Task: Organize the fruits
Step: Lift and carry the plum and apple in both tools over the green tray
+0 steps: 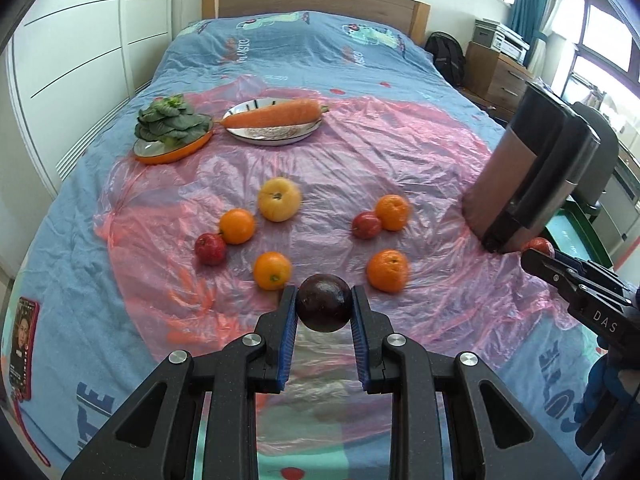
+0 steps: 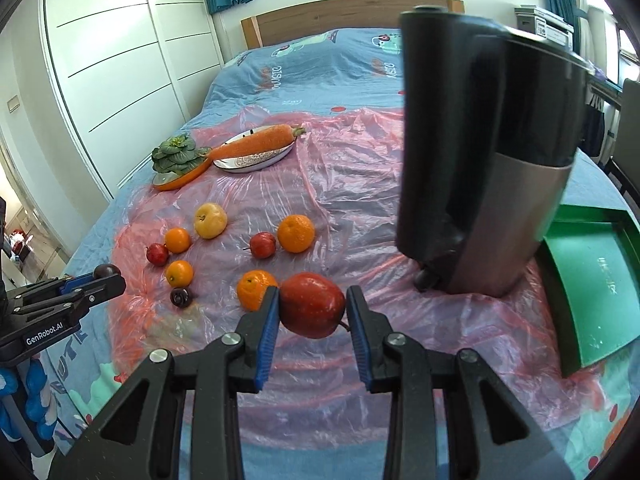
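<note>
two views over a bed covered by a blue quilt and a crinkled pink plastic sheet (image 1: 400,152). in the left wrist view, the left gripper (image 1: 324,308) at lower centre is clenched on a dark purple plum (image 1: 325,303), its blue pads pressing the fruit's two sides, lifted clear of the sheet. in the right wrist view, the right gripper (image 2: 312,312) at lower centre is clenched on a red apple (image 2: 313,305), its stem poking out to the right.

loose fruit lies across the middle of the sheet: a yellow apple (image 1: 279,199), four oranges, including one (image 1: 388,271) just right of the plum, two small red apples (image 1: 210,249), and a second dark plum (image 2: 181,297) seen only in the right wrist view. at upper left a carrot (image 1: 272,114) rests on a white plate (image 1: 276,134), beside leafy greens (image 1: 170,122) in an orange dish (image 1: 176,152). a tall dark and silver juicer (image 2: 484,152) stands at right, with a green tray (image 2: 592,284) at the far right edge.

the plum looks small, smooth and round, so probably light but slippery and easily bruised; a gentle squeeze across its widest middle suits it. the apple seems firmer and heavier, and tolerates a stronger hold at its broadest part.
</note>
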The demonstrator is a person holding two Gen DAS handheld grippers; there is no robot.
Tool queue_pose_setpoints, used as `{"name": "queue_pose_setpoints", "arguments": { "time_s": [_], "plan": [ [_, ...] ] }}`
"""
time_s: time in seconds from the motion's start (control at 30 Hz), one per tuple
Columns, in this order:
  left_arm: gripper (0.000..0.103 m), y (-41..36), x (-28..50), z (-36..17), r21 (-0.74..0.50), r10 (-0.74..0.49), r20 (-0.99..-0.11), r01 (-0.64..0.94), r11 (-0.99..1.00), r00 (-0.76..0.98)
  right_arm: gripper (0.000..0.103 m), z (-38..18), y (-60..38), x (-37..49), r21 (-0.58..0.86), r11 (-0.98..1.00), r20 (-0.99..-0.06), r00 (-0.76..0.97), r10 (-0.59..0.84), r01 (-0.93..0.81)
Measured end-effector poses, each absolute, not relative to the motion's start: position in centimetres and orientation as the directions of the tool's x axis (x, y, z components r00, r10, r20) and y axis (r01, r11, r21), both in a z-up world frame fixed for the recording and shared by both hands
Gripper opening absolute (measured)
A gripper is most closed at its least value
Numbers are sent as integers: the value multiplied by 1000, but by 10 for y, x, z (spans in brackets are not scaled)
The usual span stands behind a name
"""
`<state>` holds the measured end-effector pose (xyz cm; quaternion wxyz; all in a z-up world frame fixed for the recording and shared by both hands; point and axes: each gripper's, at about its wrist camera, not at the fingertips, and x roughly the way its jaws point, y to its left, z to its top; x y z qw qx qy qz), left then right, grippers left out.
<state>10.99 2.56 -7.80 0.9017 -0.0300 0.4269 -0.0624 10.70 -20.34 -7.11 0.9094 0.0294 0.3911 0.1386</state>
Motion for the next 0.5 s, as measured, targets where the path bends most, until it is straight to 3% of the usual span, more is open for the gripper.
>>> {"name": "queue_pose_setpoints", "arguments": {
  "time_s": [0.5],
  "plan": [
    [22, -142, 88, -27, -147, -385, -735, 424, 894, 557, 20, -39, -361, 72, 142, 990, -657, 748, 88, 9]
  ]
}}
